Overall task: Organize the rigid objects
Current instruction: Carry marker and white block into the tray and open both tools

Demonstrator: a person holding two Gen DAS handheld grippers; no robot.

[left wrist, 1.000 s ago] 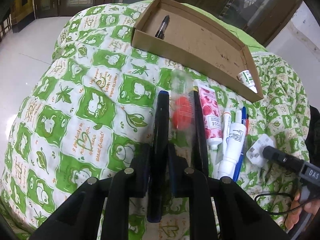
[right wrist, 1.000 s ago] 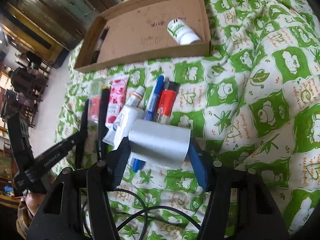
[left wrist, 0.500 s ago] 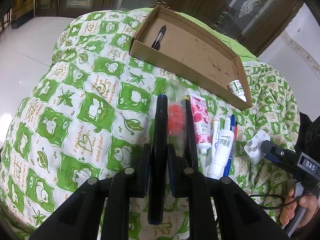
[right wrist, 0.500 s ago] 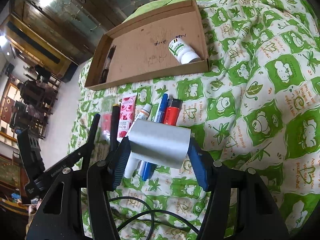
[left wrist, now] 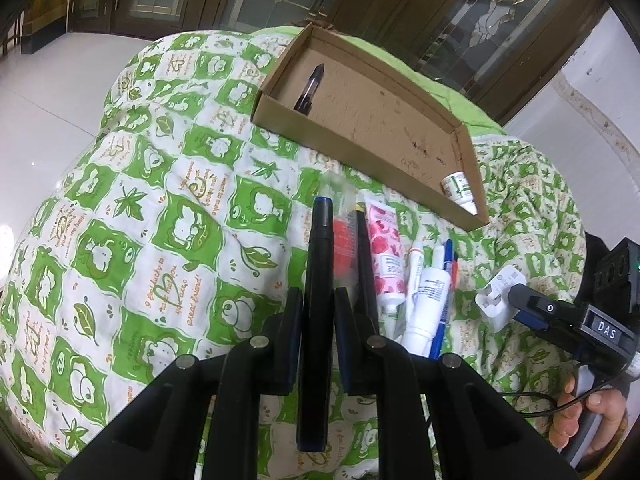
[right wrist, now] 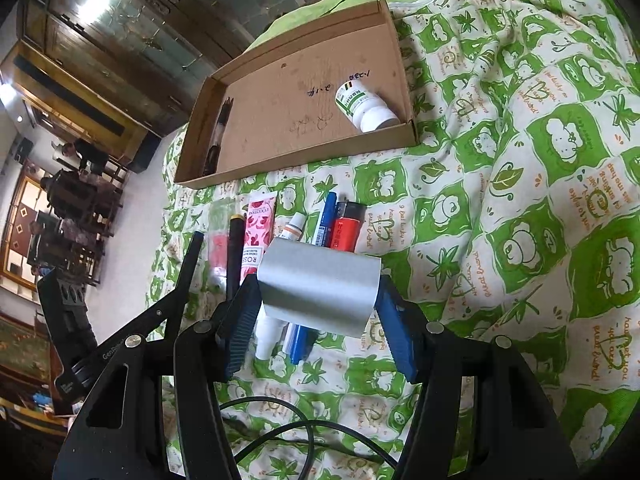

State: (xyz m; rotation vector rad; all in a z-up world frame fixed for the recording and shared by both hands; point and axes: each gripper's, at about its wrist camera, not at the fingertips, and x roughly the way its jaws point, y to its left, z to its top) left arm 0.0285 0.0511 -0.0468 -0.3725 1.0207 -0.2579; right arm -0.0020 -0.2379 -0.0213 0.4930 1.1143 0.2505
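A green-and-white patterned quilt [left wrist: 168, 216] covers the surface; dark wooden glazed cabinets [left wrist: 460, 28] and a pale tiled floor [left wrist: 52, 92] lie behind. The left gripper [left wrist: 318, 312] is clamped on a black marker [left wrist: 318, 304]. The right gripper [right wrist: 318, 312] pinches a white charger plug [right wrist: 318, 284], its prongs visible only from the left [left wrist: 500, 300]. Only the right view shows a red lighter [right wrist: 346, 226] and, perhaps, seated people. The cardboard tray [right wrist: 280, 160] holds a pen [left wrist: 308, 88] and pill bottle [right wrist: 366, 106].
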